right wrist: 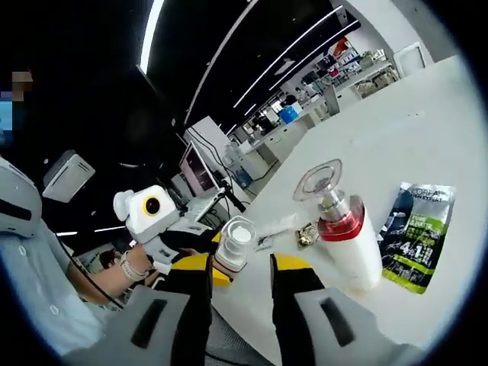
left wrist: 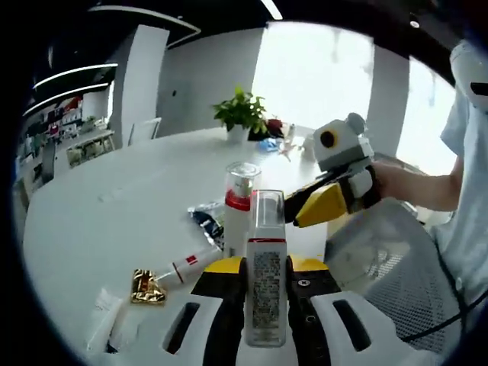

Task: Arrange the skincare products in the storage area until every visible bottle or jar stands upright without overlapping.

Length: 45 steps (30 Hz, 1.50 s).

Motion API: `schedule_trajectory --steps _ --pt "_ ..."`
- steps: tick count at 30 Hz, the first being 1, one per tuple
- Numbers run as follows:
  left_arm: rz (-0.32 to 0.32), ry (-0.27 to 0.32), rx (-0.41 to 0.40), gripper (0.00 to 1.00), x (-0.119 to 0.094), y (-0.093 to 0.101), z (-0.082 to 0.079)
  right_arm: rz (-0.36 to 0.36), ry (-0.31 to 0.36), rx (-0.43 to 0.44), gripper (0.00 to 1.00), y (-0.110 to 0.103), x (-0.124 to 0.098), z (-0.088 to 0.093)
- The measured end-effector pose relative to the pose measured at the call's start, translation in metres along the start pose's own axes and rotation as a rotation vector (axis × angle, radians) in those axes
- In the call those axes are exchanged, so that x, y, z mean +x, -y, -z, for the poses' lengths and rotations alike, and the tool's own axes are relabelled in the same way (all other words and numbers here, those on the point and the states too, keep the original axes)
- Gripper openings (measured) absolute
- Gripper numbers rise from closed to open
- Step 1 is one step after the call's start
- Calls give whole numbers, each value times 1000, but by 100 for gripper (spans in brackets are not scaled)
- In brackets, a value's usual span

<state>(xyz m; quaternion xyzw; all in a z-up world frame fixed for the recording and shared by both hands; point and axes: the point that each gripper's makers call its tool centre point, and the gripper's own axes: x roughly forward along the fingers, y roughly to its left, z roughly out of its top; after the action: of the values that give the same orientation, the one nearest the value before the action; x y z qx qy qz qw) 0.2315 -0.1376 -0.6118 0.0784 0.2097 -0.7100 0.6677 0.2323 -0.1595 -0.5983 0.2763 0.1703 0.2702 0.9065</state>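
A slim bottle [left wrist: 265, 293] with a clear cap and a white label stands upright between the jaws of my left gripper [left wrist: 265, 267], which is shut on it. Just behind it stands a white bottle [left wrist: 238, 217] with a red band and a clear cap. My right gripper [left wrist: 316, 206] reaches in from the right, beside that bottle. In the right gripper view my right gripper [right wrist: 240, 267] is open, with the slim bottle [right wrist: 233, 245] beyond its jaws and the red-banded bottle [right wrist: 349, 242] upright to the right. A white tube [left wrist: 187, 268] with a gold cap lies flat.
A dark sachet [right wrist: 415, 232] lies flat on the white table [left wrist: 114, 206] past the red-banded bottle. A white packet [left wrist: 107, 324] sits near the table's edge. A white mesh chair back [left wrist: 381, 255] stands on the right, and a potted plant [left wrist: 242, 113] far off.
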Motion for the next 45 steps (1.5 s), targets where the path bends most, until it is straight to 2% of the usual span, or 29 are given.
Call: schedule_trajectory --steps 1,4,6,9,12,14,19,22,24,26,30,37,45 --pt "4 10 -3 16 -1 1 -2 -10 -2 0 30 -2 0 0" --pt "20 38 -16 16 -2 4 -8 -62 64 48 27 -12 0 -11" --pt "33 48 -18 16 -1 6 -10 -66 96 61 27 -12 -2 -16" --pt "53 64 -27 16 -1 10 -12 -79 90 50 26 -14 -1 -18" --pt "50 48 -9 16 0 9 -8 -82 83 37 22 -17 1 -19" --pt "48 41 -10 16 1 7 -7 -65 66 0 22 -16 2 -17" --pt "15 -31 56 16 9 4 5 -14 -1 -105 21 -15 8 -12" --pt "-4 -50 71 16 13 1 7 20 -18 -178 21 -14 12 -12" --pt "-43 -98 137 16 16 -4 13 41 -46 -238 21 -10 14 -10" --pt "-64 -136 168 16 19 -6 17 53 -68 -291 21 -7 15 -7" --pt "-72 -143 161 16 27 -4 20 76 -76 -314 20 -3 17 -5" --pt "-94 -173 166 16 38 -12 28 135 -149 -476 21 4 25 0" --pt "-109 -203 145 17 47 -22 44 147 -197 -535 21 14 34 12"
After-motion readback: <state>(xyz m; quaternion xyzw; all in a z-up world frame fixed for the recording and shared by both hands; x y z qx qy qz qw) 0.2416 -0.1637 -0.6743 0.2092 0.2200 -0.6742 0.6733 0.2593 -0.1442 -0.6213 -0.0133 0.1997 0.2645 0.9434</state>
